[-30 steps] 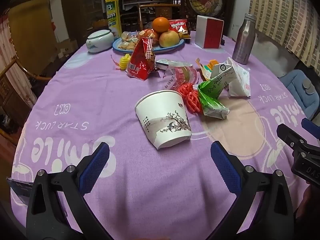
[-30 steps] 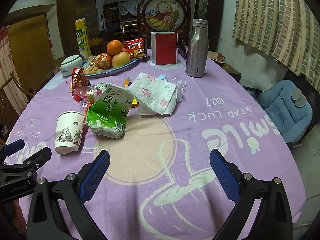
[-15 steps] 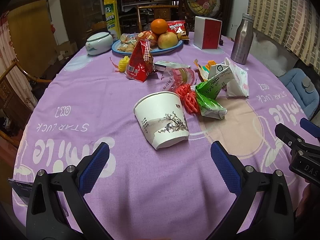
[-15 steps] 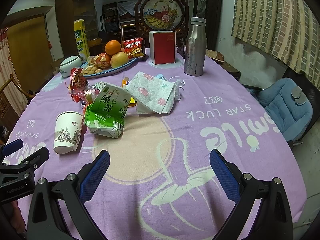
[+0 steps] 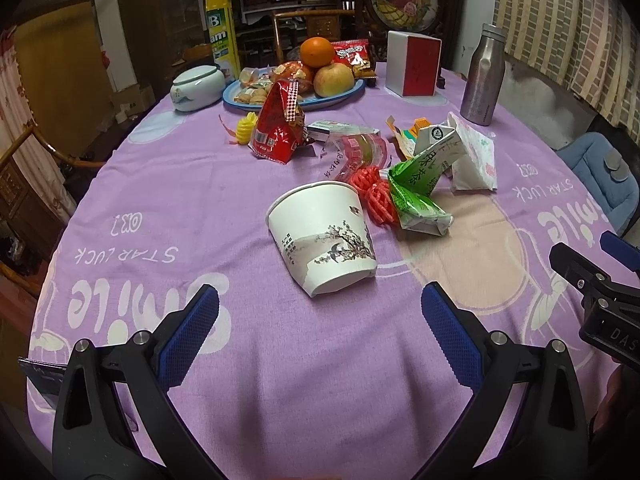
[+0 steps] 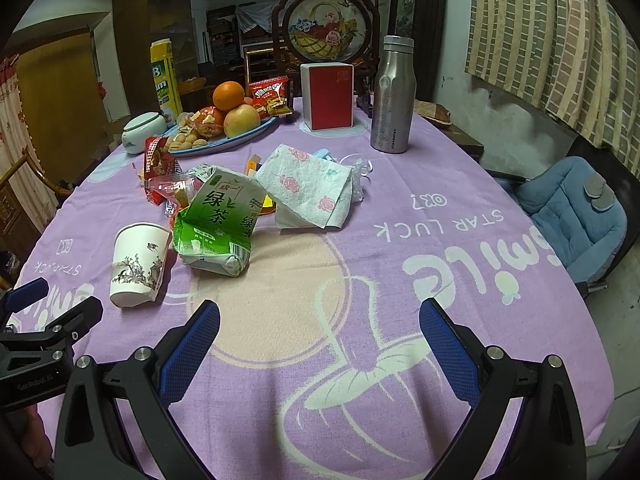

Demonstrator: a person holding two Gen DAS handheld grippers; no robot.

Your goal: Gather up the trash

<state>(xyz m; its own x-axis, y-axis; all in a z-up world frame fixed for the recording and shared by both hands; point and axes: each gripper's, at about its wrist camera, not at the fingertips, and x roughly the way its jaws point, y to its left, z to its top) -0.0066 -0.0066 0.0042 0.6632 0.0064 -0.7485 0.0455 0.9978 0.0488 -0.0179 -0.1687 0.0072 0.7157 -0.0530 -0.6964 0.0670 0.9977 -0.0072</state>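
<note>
Paper cup (image 5: pixel 325 242) upright, both grippers empty.

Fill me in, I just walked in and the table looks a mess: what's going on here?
A person holds a gripper in each hand over a purple tablecloth, about to collect trash. Both the left gripper and right gripper are open and empty. Nearest the left one stands a paper cup, beside a crushed green tea carton, a crumpled napkin and a red snack wrapper. Nothing is picked up yet.

Bare cloth before paper cup (image 5: pixel 323 238)
</note>
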